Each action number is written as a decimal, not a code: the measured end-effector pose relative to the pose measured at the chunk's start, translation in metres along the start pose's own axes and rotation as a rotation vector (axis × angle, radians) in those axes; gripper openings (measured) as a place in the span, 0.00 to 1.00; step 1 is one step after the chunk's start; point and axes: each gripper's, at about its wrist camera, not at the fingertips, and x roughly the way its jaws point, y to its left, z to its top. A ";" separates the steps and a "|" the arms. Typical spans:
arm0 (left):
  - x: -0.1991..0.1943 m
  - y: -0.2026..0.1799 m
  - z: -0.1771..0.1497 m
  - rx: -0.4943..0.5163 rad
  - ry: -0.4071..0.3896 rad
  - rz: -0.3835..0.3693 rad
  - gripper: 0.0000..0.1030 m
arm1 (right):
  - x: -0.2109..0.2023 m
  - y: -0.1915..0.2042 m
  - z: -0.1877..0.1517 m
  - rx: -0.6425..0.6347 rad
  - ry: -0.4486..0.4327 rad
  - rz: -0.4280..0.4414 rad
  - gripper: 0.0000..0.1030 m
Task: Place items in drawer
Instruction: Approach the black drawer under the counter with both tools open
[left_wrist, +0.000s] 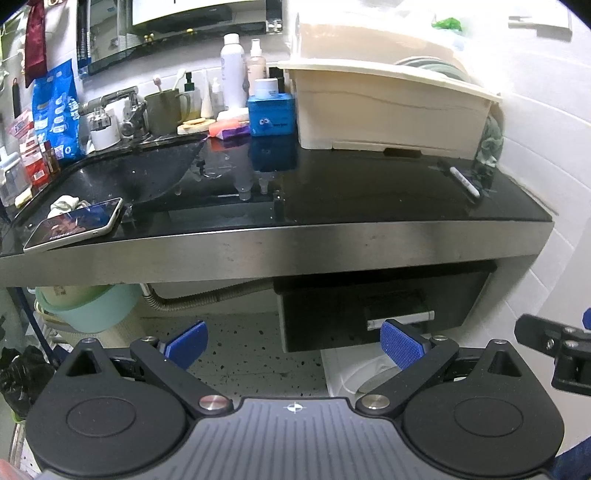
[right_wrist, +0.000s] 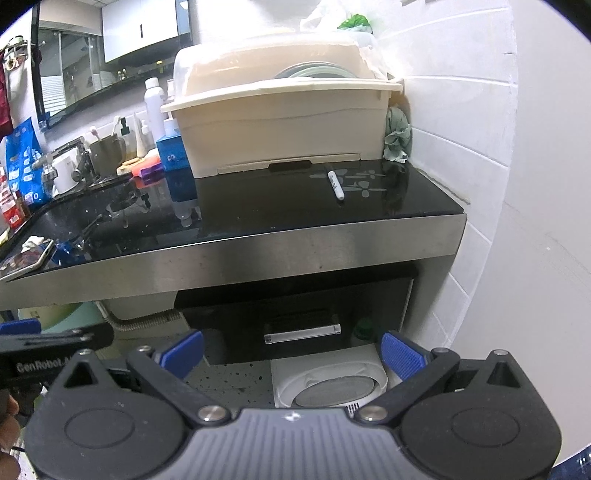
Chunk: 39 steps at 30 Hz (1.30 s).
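Note:
A black drawer hangs shut under the right end of the dark countertop, with a silver handle on its front. A white marker pen lies on the counter's right part. My left gripper is open, empty, below the counter edge and in front of the drawer. My right gripper is also open and empty, facing the drawer handle. The right gripper's side shows at the left view's right edge.
A cream dish box stands at the back, with a green cloth beside it. Bottles, a blue box, a mug and a tap crowd the sink area. A phone lies at the left. A white round appliance sits on the floor below the drawer.

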 end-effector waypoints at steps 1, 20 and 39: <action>0.000 0.001 0.001 -0.003 0.000 0.001 0.98 | 0.000 0.001 0.001 -0.001 0.002 -0.001 1.00; 0.010 0.010 0.003 -0.018 -0.017 0.018 0.98 | 0.018 -0.004 0.007 -0.012 0.030 0.014 1.00; 0.025 0.009 0.004 -0.008 -0.009 0.039 0.98 | 0.027 -0.006 0.000 -0.051 0.006 -0.018 1.00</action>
